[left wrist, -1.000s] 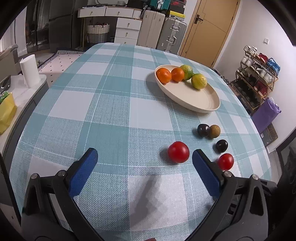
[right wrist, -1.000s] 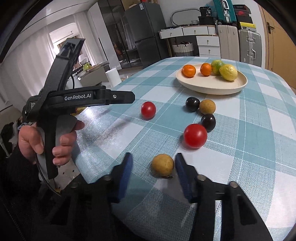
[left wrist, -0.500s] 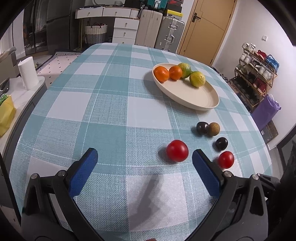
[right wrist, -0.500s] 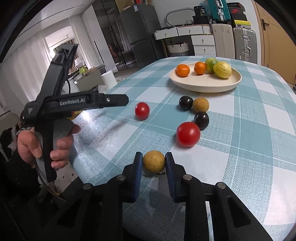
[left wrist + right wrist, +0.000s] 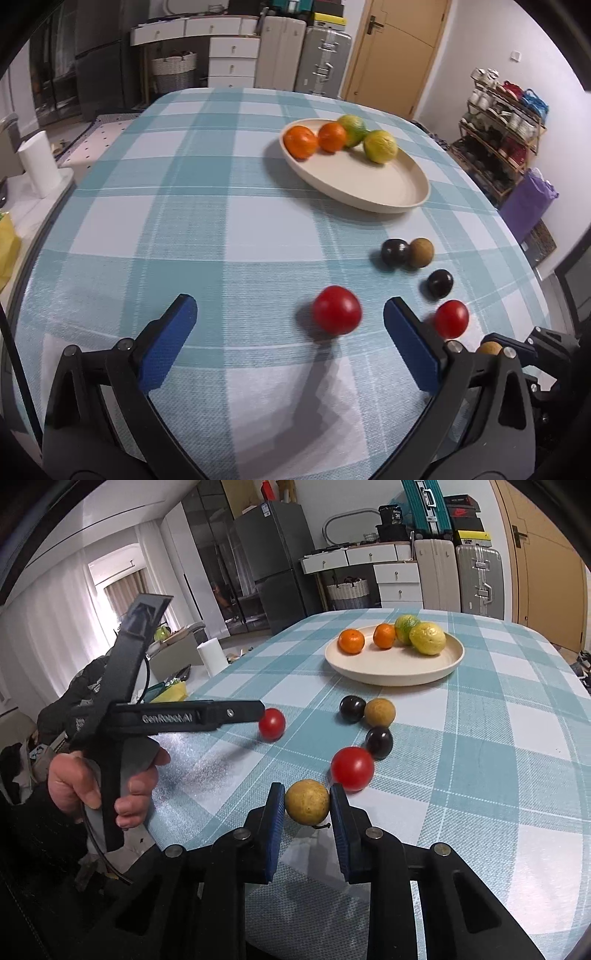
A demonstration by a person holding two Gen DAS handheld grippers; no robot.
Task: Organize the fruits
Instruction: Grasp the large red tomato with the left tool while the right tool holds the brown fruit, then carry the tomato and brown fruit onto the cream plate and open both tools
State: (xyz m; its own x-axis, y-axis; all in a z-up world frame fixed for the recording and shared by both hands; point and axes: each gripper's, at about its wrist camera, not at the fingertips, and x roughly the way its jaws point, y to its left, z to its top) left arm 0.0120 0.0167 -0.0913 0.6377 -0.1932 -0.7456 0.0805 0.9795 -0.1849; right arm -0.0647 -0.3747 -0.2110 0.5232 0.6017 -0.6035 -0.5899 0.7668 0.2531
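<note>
My right gripper (image 5: 307, 805) is shut on a round tan-yellow fruit (image 5: 307, 802), held just above the table's near edge; it peeks out in the left wrist view (image 5: 489, 348). My left gripper (image 5: 290, 325) is open and empty, with a red tomato (image 5: 337, 310) just ahead between its fingers, nearer the right one. A second tomato (image 5: 451, 319), two dark plums (image 5: 395, 252) (image 5: 440, 284) and a brown fruit (image 5: 420, 252) lie loose on the cloth. A cream plate (image 5: 406, 188) holds two oranges (image 5: 300, 142) and two yellow-green citrus (image 5: 380, 146).
The table has a teal-and-white checked cloth (image 5: 207, 221). A paper roll (image 5: 38, 164) stands on a side counter to the left. Suitcases, drawers and a door are at the back; a shoe rack (image 5: 498, 147) is at the right.
My right gripper closed on the tan fruit and lifted it slightly. My left gripper moved a little forward toward the red tomato, still open.
</note>
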